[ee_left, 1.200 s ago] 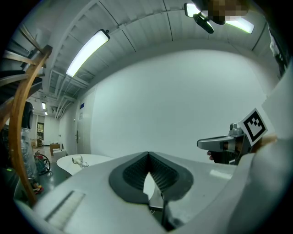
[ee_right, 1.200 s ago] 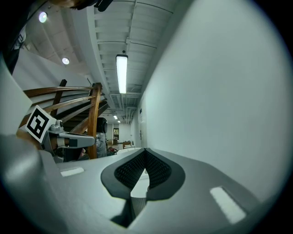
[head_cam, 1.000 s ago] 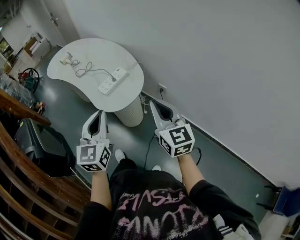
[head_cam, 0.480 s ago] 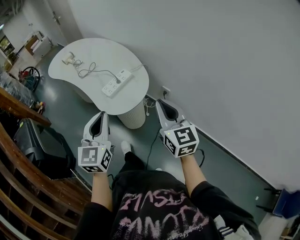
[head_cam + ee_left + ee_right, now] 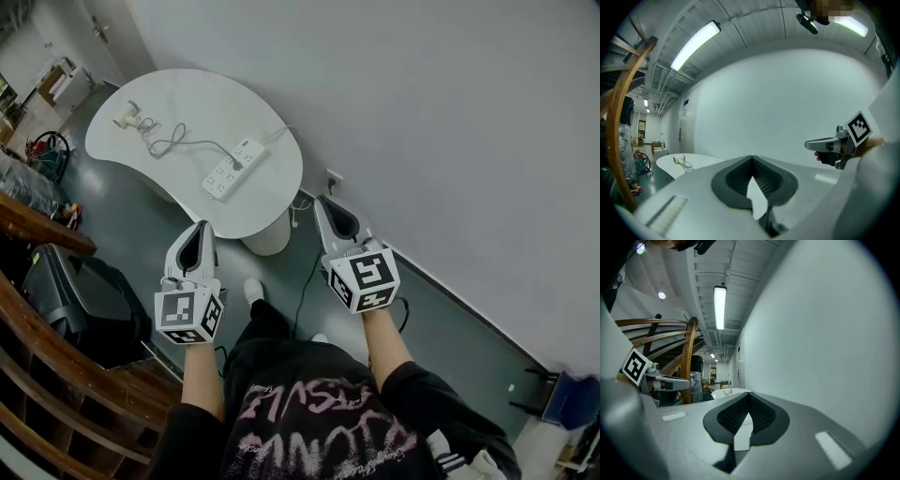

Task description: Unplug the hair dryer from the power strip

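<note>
Nearer now, the table [image 5: 211, 98] lies beyond both closed, empty jaws of left gripper [image 5: 201, 226] and right gripper [image 5: 322, 201].

Plastic power strip [image 5: 232, 166], smooth matt tabletop [image 5: 202, 98]

On the table [image 5: 197, 98] the hair dryer [image 5: 126, 113] lies left of the power strip [image 5: 232, 167], cord [image 5: 173, 141] between.

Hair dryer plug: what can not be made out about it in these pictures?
- Head view: the plug on the power strip is too small to tell its socket.
- Left gripper view: the left tool hides the strip; only the hair dryer shows.
</note>
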`<act>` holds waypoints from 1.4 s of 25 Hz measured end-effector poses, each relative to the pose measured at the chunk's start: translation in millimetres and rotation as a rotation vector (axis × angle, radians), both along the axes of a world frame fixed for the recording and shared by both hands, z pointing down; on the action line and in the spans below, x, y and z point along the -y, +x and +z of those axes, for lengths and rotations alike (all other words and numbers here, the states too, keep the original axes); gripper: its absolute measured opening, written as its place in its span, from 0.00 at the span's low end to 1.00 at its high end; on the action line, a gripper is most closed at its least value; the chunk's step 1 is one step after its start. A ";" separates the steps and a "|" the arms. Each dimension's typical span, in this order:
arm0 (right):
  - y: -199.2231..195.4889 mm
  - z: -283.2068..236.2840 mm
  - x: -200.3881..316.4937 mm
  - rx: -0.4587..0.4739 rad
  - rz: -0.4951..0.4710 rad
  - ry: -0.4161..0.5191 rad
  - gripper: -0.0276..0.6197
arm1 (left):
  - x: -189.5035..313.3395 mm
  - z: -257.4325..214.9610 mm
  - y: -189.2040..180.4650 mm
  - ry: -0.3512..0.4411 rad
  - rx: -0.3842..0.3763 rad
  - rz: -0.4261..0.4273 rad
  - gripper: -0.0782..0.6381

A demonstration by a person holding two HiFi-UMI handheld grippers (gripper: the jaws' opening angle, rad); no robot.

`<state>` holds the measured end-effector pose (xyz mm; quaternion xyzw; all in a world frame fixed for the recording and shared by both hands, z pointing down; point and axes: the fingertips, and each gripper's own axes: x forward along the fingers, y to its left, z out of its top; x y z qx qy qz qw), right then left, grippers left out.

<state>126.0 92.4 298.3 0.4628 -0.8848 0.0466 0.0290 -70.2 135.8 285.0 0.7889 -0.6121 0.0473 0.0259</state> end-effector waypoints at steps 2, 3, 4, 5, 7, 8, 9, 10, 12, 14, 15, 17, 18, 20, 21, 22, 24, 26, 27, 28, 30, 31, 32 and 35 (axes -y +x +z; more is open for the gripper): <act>-5.8 3.7 9.2 -0.004 0.001 -0.008 0.05 | 8.7 2.9 -6.2 -0.008 0.001 -0.001 0.11; -9.0 5.5 13.8 -0.005 0.000 -0.012 0.05 | 13.0 4.4 -9.4 -0.011 0.000 -0.002 0.11; -12.5 7.3 18.1 -0.005 -0.002 -0.017 0.05 | 17.2 6.1 -12.8 -0.015 -0.003 -0.003 0.11; -15.9 9.0 22.2 -0.004 -0.004 -0.021 0.05 | 21.4 7.7 -16.1 -0.018 -0.006 -0.005 0.11; -21.0 12.2 31.3 -0.006 -0.001 -0.030 0.05 | 30.4 10.3 -21.7 -0.020 -0.014 -0.007 0.11; -22.8 13.8 36.3 -0.010 0.003 -0.034 0.05 | 35.3 11.8 -24.1 -0.021 -0.017 -0.007 0.11; -24.4 15.4 41.4 -0.013 0.007 -0.037 0.05 | 40.3 13.7 -26.4 -0.022 -0.018 -0.006 0.11; -26.2 17.0 46.7 -0.014 0.010 -0.041 0.05 | 45.3 16.2 -28.8 -0.025 -0.020 -0.006 0.11; -29.5 20.2 57.6 -0.018 0.015 -0.048 0.06 | 55.5 22.2 -33.4 -0.036 -0.025 -0.004 0.11; -32.9 21.7 69.0 -0.024 0.022 -0.052 0.05 | 66.6 27.2 -37.4 -0.047 -0.030 0.000 0.11; -35.0 21.8 74.5 -0.027 0.025 -0.053 0.05 | 72.5 28.4 -39.5 -0.051 -0.033 0.004 0.11; -40.2 21.3 84.6 -0.031 0.031 -0.055 0.05 | 84.0 28.7 -44.3 -0.052 -0.041 0.010 0.11; -43.0 21.3 89.3 -0.033 0.033 -0.057 0.06 | 89.7 28.8 -47.0 -0.053 -0.045 0.012 0.11; -48.3 22.3 98.8 -0.037 0.038 -0.062 0.05 | 100.9 30.3 -52.1 -0.057 -0.054 0.017 0.11; -50.8 23.4 103.7 -0.039 0.041 -0.064 0.06 | 106.2 31.5 -54.6 -0.059 -0.057 0.020 0.11; -53.5 24.8 108.3 -0.042 0.044 -0.068 0.05 | 111.2 33.2 -57.1 -0.061 -0.060 0.023 0.11; -59.0 28.0 116.7 -0.047 0.051 -0.075 0.05 | 120.2 37.5 -63.0 -0.070 -0.065 0.029 0.11; -63.9 30.6 125.6 -0.050 0.059 -0.083 0.05 | 129.4 42.1 -69.2 -0.082 -0.070 0.034 0.11; -66.3 31.5 130.3 -0.051 0.063 -0.087 0.05 | 134.2 44.0 -72.1 -0.087 -0.073 0.037 0.11; -69.1 32.1 135.0 -0.052 0.067 -0.090 0.05 | 139.1 45.4 -74.8 -0.091 -0.075 0.040 0.11; -76.2 32.7 143.9 -0.057 0.071 -0.096 0.05 | 149.3 48.0 -80.1 -0.100 -0.078 0.049 0.11; -80.3 33.1 148.4 -0.060 0.073 -0.099 0.05 | 154.7 49.4 -82.9 -0.104 -0.080 0.055 0.11; -84.4 33.8 152.9 -0.063 0.075 -0.101 0.06 | 160.2 50.9 -85.8 -0.108 -0.083 0.060 0.11; -94.2 36.3 166.0 -0.072 0.087 -0.110 0.05 | 176.4 55.5 -94.2 -0.121 -0.090 0.078 0.11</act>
